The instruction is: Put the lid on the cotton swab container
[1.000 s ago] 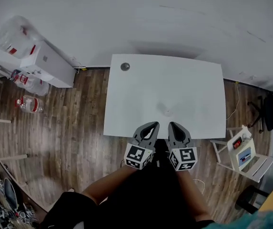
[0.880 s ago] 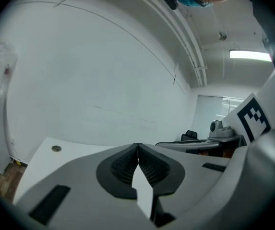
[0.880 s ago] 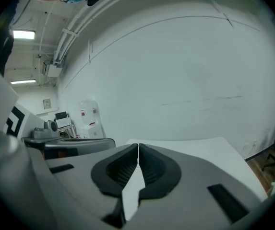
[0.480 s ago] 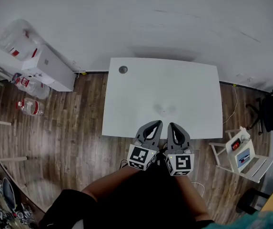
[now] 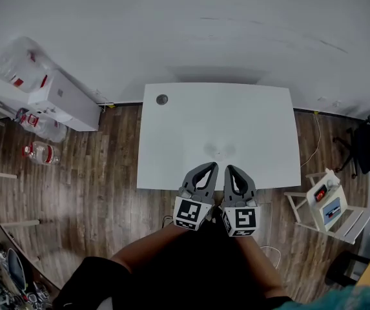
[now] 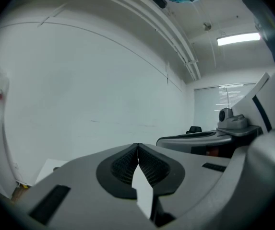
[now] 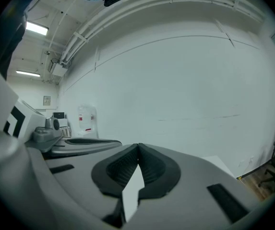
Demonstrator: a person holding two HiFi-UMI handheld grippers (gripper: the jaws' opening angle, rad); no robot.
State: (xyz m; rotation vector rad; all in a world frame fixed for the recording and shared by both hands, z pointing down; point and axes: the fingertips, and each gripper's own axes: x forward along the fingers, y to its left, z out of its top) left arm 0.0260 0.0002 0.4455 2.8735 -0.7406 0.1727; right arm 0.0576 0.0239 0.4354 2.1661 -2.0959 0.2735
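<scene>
Tabletop: a white rectangular matte tabletop (image 5: 249, 115), seen from above, standing on a brown wood-plank floor (image 5: 107, 173).
Landmark: a small round grey disc (image 5: 162, 99) sits in the tabletop's surface at its far-left corner.
Other thing on the surface: a small pale, nearly see-through thing (image 5: 218, 150) with a soft shadow, well apart from the grey disc, to the disc's right and nearer the person's edge. It is too faint to tell what it is.
</scene>
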